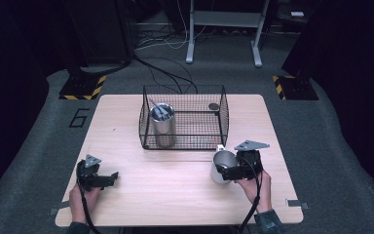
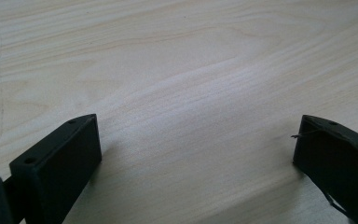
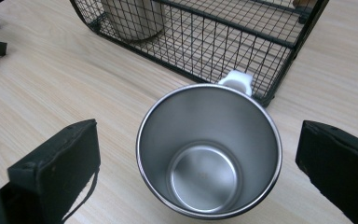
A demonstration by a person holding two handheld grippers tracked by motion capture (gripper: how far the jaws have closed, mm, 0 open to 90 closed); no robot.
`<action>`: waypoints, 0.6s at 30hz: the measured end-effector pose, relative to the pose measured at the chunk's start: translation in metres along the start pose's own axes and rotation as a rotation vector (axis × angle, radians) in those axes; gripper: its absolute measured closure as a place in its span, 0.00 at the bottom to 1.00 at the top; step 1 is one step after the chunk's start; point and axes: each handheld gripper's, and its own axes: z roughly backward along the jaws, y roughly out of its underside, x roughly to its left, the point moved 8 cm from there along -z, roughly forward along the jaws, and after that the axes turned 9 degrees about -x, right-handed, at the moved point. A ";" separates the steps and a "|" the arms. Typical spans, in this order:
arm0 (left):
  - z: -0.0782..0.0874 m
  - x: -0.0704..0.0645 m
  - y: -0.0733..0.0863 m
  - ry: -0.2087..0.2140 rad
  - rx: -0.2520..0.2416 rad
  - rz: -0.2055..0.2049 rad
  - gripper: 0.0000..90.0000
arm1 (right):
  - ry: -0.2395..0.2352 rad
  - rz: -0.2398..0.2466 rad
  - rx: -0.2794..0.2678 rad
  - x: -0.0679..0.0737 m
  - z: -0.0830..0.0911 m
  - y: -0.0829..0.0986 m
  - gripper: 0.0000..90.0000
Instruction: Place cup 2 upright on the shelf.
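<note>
Wooden table (image 1: 175, 195), wire basket (image 1: 184, 117) at back. Right gripper (image 3: 198, 154) jaws wide around steel mug (image 3: 209, 149), not yet clamped. Left gripper (image 2: 196, 154) open, empty. Risk: slick mug slipping, tipping against basket.

— Where's the left gripper (image 1: 108, 178)?

— Low at the near left, held in the left hand (image 1: 85, 197), forearm coming in from the bottom edge. Its jaws point to the right, and in the left gripper view they stand wide apart with nothing between them.

— And the right gripper (image 1: 222, 171)?

— At the near right, gripped from behind by the right hand (image 1: 257, 187), cable trailing down past the wrist. It points left, and its jaws are spread wide too, not pressing on anything.
</note>
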 end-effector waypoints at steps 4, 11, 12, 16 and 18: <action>0.000 0.000 0.000 0.000 0.000 0.000 0.01 | 0.006 -0.010 0.017 -0.001 -0.008 0.008 0.00; 0.001 0.000 0.000 0.003 0.009 -0.002 0.01 | 0.035 -0.005 0.036 -0.005 -0.019 0.017 0.00; 0.001 0.000 0.000 0.003 0.009 -0.001 0.01 | 0.036 -0.007 0.040 -0.006 -0.020 0.018 0.00; 0.001 0.000 0.000 0.003 0.008 -0.001 0.01 | 0.033 -0.015 0.046 -0.007 -0.027 0.021 0.00; 0.001 0.000 0.000 0.003 0.008 -0.001 0.01 | 0.034 -0.018 0.050 -0.007 -0.030 0.022 0.00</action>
